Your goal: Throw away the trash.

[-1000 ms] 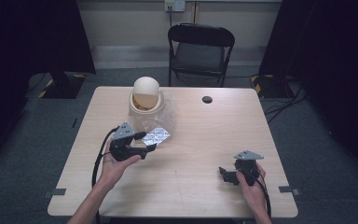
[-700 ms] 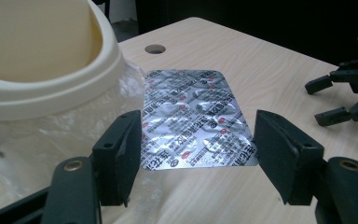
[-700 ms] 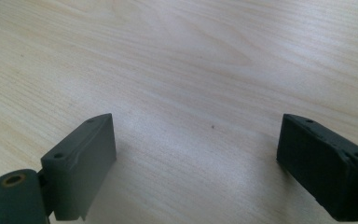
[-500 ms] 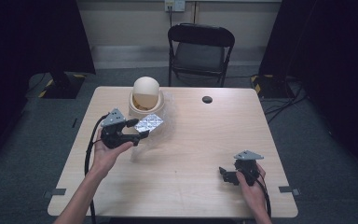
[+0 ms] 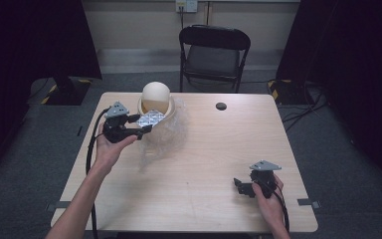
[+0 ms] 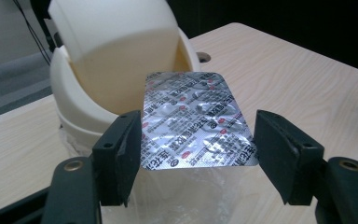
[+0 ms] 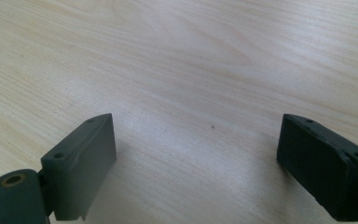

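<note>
Your left gripper [image 6: 196, 140] has the blister pack [image 6: 196, 121] between its fingers [image 6: 119, 156], but look at the left gripper view: the pack touches one finger and a gap shows at the other, so whether it's truly pinched, I cannot tell. The pack sits at about 10 o'clock on the desk [image 5: 204, 164], held just in front of the bin [image 5: 156, 102], foil side up, over the clear bag [image 5: 166, 134].

Risks, as I judge them:
- Loose hold. Flat foil pack, thin edges: it may slip or tilt out and drop onto the bag rather than into the bin.
- The bin's swing lid [image 6: 116, 42] is tipped, and the opening looks narrow. Push the pack in crooked and it can catch on the lid or rim.
- Push too hard and the light bin may slide or tip; the bag under it looks slick.
- Your cable [image 5: 93, 144] loops near the desk edge at 9 o'clock and could snag.

Right gripper [image 7: 196, 163]: fingers wide apart, holding nothing, resting low at 4 o'clock, well apart from everything.

Desk: pale wood grain, with a small black disc [image 5: 221, 106] at 12 o'clock. Room: grey floor, black folding chair [image 5: 214, 52] beyond the far edge, dark curtains either side, cables on the floor at right.
</note>
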Tool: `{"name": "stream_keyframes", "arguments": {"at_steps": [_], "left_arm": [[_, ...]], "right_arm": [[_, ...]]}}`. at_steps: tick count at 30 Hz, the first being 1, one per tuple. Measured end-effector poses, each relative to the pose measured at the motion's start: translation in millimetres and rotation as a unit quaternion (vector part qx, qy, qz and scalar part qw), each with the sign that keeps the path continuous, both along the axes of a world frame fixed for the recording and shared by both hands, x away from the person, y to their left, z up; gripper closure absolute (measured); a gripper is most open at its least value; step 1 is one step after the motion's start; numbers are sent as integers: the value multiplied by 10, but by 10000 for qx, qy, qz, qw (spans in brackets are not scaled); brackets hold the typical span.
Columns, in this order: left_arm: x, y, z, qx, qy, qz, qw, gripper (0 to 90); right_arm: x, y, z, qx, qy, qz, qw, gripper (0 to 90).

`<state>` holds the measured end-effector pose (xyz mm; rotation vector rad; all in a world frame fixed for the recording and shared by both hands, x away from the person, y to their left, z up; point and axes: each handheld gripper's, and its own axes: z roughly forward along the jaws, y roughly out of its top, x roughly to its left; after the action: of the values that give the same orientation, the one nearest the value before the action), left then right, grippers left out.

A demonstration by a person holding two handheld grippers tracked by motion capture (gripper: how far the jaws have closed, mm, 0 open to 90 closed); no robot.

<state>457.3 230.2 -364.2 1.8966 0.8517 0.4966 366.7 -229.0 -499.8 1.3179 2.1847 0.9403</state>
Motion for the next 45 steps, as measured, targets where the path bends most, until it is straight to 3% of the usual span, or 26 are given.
{"name": "stream_keyframes", "arguments": {"at_steps": [10, 17, 23, 25, 30, 41, 45], "left_arm": [[185, 36, 9, 36, 141, 123, 9998, 338], [266, -36, 24, 120, 173, 134, 9997, 341], [382, -86, 33, 62, 217, 173, 9996, 347], [405, -100, 32, -34, 215, 168, 9996, 411], [482, -149, 13, 183, 252, 133, 9994, 407], [620, -260, -73, 93, 467, 236, 9986, 409], [658, -256, -105, -119, 586, 259, 9979, 409]], "right_arm": [[0, 0, 0, 0, 0, 1, 10000, 106], [0, -1, 0, -2, -3, 3, 10000, 106], [0, 0, 0, 1, -1, 1, 10000, 106], [0, 0, 0, 4, 2, 4, 10000, 106], [0, 0, 0, 4, 1, 5, 10000, 106], [0, -1, 0, 4, 2, 6, 10000, 106], [0, -1, 0, 3, -2, 11, 10000, 106]]}}
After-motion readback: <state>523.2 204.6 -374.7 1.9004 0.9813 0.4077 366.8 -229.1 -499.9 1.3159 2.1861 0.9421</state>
